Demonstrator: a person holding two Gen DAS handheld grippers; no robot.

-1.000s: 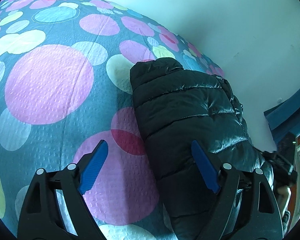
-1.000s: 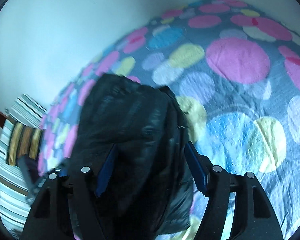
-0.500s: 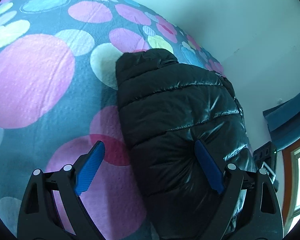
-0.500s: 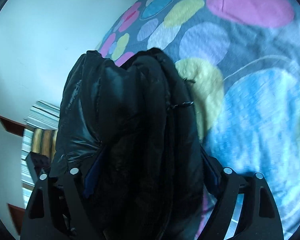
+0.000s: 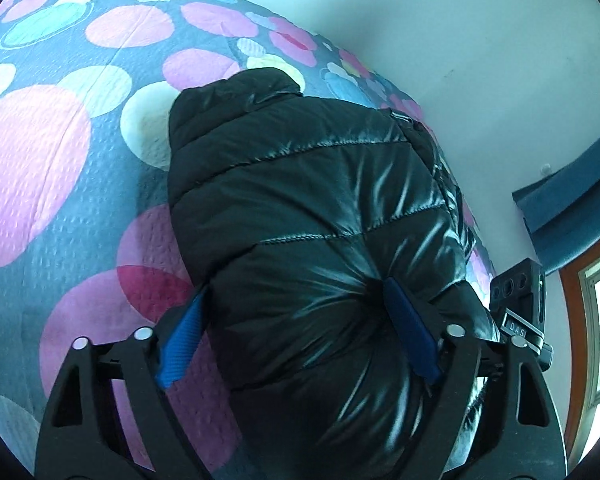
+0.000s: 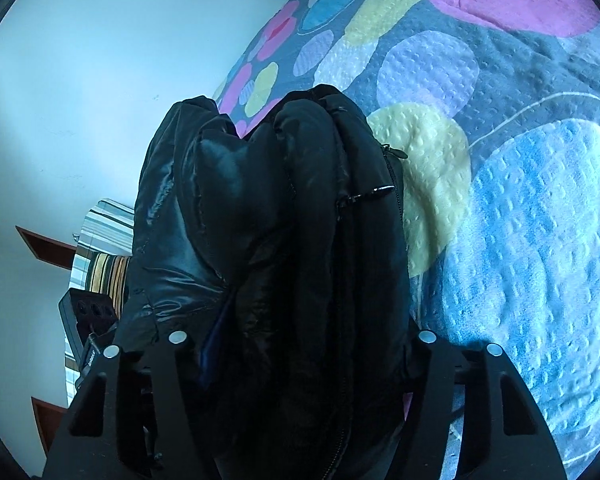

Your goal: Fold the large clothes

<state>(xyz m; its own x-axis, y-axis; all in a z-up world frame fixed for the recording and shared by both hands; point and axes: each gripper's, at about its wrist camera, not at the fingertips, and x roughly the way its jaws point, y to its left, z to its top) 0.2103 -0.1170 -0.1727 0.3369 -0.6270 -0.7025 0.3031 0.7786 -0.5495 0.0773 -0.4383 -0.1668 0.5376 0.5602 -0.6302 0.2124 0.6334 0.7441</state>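
Black jacket (image 5: 320,208) lies folded into a thick bundle on the bedspread (image 5: 36,168) near the wall. Left gripper (image 5: 300,340) and right gripper (image 6: 300,344) have both just been closing and now squeeze opposite ends. Risk: slick puffy fabric slips out, so the folded layers spring apart when lifted.

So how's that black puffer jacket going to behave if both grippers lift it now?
The puffer jacket will probably sag and unfold: it's soft, folded bulk. Its glossy shell looks slippery. The left hand-held gripper dimples it, so it likely squashes and springs back.
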